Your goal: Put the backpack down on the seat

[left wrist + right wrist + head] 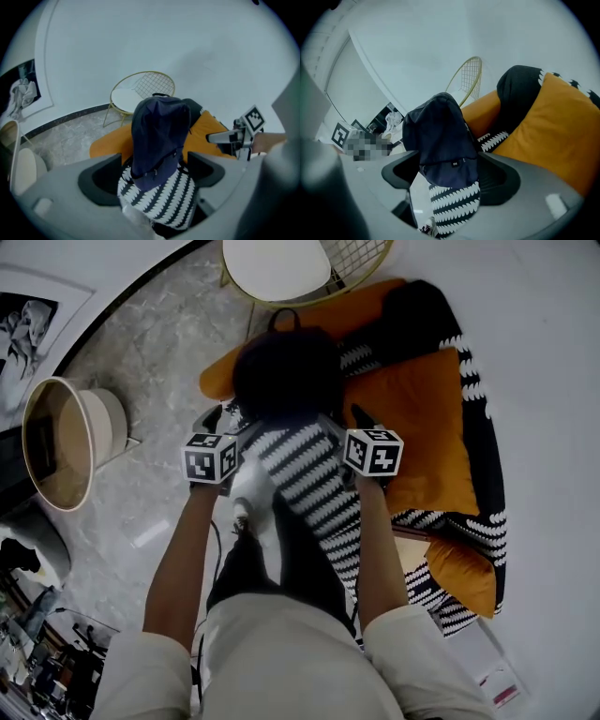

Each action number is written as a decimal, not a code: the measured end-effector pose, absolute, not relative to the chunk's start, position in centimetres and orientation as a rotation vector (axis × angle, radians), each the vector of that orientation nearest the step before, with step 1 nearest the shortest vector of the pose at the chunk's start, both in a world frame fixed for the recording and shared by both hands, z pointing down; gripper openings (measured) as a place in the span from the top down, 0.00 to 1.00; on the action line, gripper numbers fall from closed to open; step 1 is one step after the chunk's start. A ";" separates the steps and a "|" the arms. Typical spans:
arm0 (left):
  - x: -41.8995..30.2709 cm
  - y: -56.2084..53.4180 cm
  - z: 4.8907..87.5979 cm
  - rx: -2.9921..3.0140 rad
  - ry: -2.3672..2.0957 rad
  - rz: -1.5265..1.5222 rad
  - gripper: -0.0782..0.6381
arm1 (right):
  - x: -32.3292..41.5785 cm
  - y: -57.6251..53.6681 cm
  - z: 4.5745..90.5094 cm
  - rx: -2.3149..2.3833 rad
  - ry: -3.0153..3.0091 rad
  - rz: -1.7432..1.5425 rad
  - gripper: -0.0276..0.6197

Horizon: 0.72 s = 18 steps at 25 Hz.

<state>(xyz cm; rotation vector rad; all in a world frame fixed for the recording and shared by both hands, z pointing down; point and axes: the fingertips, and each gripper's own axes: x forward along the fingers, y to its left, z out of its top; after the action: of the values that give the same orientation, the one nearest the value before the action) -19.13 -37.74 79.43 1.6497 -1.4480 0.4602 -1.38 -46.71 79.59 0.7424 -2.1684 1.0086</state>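
A dark navy backpack (286, 371) stands upright on the black-and-white patterned seat (314, 488) of a lounge chair, its back against an orange cushion (422, 427). My left gripper (230, 427) is at its left side and my right gripper (352, 427) at its right, both just in front of it. In the left gripper view the backpack (159, 136) rises between the wide jaws of my left gripper (154, 173), and the pads do not press on it. The right gripper view shows the same for my right gripper (450, 176): the backpack (440, 140) stands free between open jaws.
A gold wire chair (281, 268) with a white seat stands behind the lounge chair. A round cream basket (66, 442) sits on the marble floor at the left. A second orange cushion (464, 573) lies at the seat's right end. The person's shoe (242, 512) is below the seat edge.
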 end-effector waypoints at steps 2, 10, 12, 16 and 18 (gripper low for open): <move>-18.4 -36.0 78.4 1.667 -1.422 0.477 0.28 | -0.3 -45.4 78.9 0.771 -2.158 0.994 0.37; -17.0 -27.0 75.4 1.726 -1.381 0.500 0.30 | 1.7 -35.7 73.7 0.792 -2.163 0.971 0.43; -17.0 -25.1 74.1 1.745 -1.377 0.491 0.31 | 1.6 -33.4 72.2 0.786 -2.175 0.951 0.44; -17.1 -22.4 70.9 1.788 -1.389 0.462 0.33 | 1.1 -30.0 68.4 0.796 -2.219 0.922 0.44; -17.0 -21.6 69.3 1.818 -1.401 0.447 0.37 | 0.7 -28.5 66.3 0.796 -2.250 0.903 0.45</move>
<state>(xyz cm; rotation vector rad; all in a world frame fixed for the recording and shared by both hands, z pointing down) -16.97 -21.60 69.30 1.8179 -1.4006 0.4465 0.67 -28.51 66.33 0.7960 -2.2498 0.9031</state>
